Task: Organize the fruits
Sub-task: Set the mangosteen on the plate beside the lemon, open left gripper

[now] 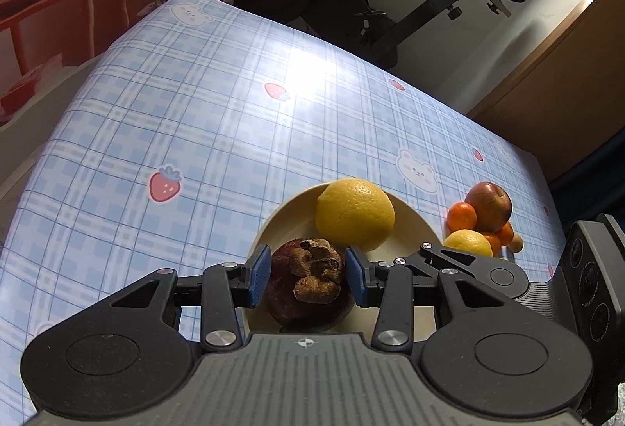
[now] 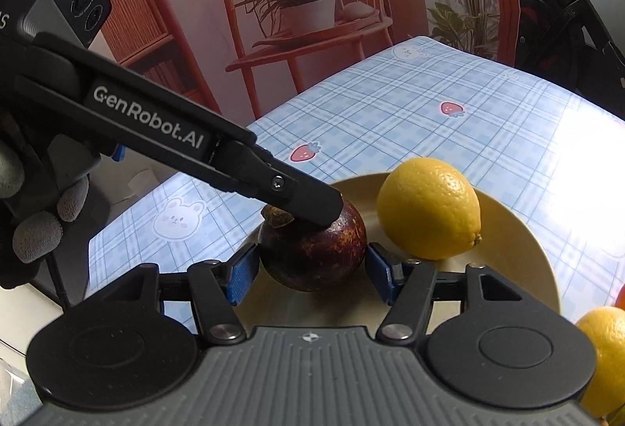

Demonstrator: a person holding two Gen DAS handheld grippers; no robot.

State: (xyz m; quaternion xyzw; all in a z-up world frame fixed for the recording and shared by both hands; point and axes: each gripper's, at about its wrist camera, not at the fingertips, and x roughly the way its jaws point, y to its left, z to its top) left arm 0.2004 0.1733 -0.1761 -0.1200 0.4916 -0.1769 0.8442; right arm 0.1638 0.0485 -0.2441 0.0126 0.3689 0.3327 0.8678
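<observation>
Mangosteen (image 1: 308, 285) sat calyx-up on cream plate (image 1: 406, 219), clamped between left gripper (image 1: 308, 275) pads, right gripper (image 2: 310, 271) also closed around it, lemon (image 1: 354, 214) at one o'clock.

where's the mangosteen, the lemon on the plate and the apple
mangosteen (image 2: 312, 254): right wrist view, dark rind
lemon (image 2: 427, 207): right wrist view, middle of peel
apple (image 1: 488, 206): left wrist view, red skin

Left hand-held gripper (image 1: 308, 274) has its blue pads against both sides of a dark mangosteen (image 1: 308, 285) over a cream plate (image 1: 414, 227). Lemon (image 1: 354, 214) sits on the plate behind it. Right: second plate stacked with apple (image 1: 489, 206), tangerines (image 1: 462, 217), another lemon (image 1: 468, 245). Plaid desk (image 1: 195, 121).
</observation>
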